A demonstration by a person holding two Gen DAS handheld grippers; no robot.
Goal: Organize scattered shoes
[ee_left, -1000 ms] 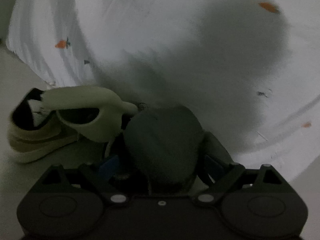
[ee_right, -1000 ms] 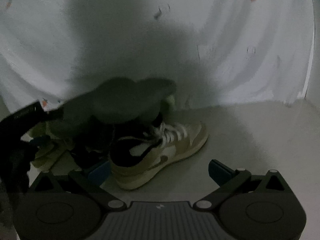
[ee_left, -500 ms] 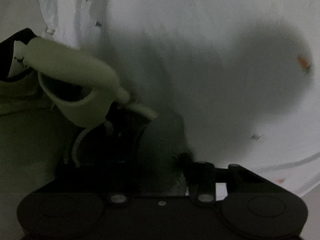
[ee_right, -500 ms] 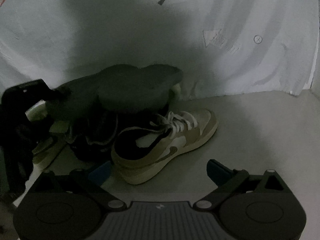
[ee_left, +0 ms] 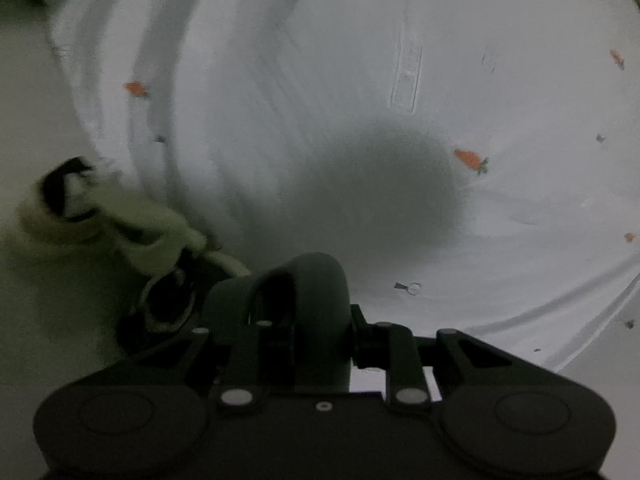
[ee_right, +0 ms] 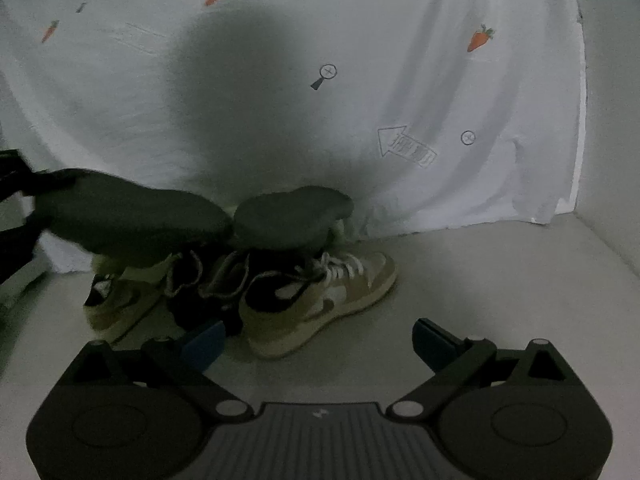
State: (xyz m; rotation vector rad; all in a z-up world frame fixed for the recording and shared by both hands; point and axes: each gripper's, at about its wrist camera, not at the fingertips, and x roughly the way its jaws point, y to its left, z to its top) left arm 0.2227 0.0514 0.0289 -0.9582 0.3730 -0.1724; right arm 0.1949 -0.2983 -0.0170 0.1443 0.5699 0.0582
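Fingers of the left gripper (ee_left: 316, 320) are closed on a dark grey slipper (ee_left: 308, 292), held sole-up, probably so it can be carried to its mate. Those of the right gripper (ee_right: 320, 340) stand wide apart and empty, just short of a tan sneaker (ee_right: 320, 296) that lies between them on the floor (ee_right: 480, 272). Beyond it a second grey slipper (ee_right: 292, 216) rests on the heap, with another tan sneaker (ee_right: 120, 300) left of the fingers. Farthest hangs a white sheet (ee_right: 400, 60) printed with carrots (its arrow's lettering is unreadable); the sneaker's side mark resembles a swoosh.
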